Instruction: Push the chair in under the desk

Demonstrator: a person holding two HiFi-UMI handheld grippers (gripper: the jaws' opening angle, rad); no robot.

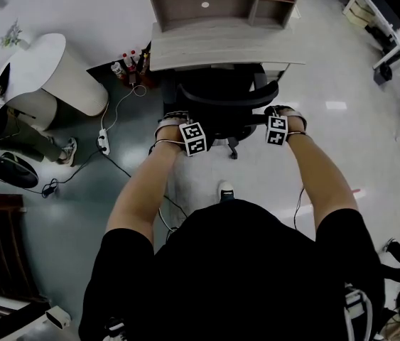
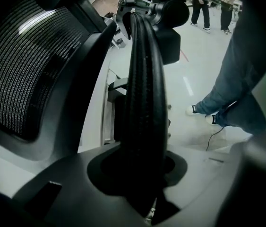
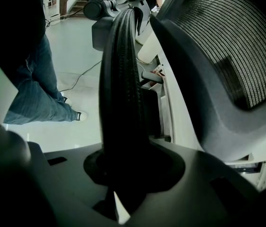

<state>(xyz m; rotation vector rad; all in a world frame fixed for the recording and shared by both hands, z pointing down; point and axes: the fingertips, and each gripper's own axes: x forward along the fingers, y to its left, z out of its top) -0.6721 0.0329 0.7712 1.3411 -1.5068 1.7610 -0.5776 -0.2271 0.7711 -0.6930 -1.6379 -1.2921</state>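
Pushing called for equal, level force through both grips so the chair (image 1: 222, 96) rolled straight. The left gripper (image 1: 177, 123) was clamped on the left armrest (image 2: 144, 103), the right gripper (image 1: 283, 116) on the right armrest (image 3: 121, 93). The chair stood partly under the desk (image 1: 221, 52), facing it, with its armrests running lengthwise toward the desk.

Left tongs (image 1: 177, 125), right tongs (image 1: 283, 118) — both clamped, angled steeply down.

The chair (image 1: 217, 101) blocks the desk (image 1: 228, 48) gap — floor (image 1: 342, 155) open right, power strip (image 1: 103, 141) left.
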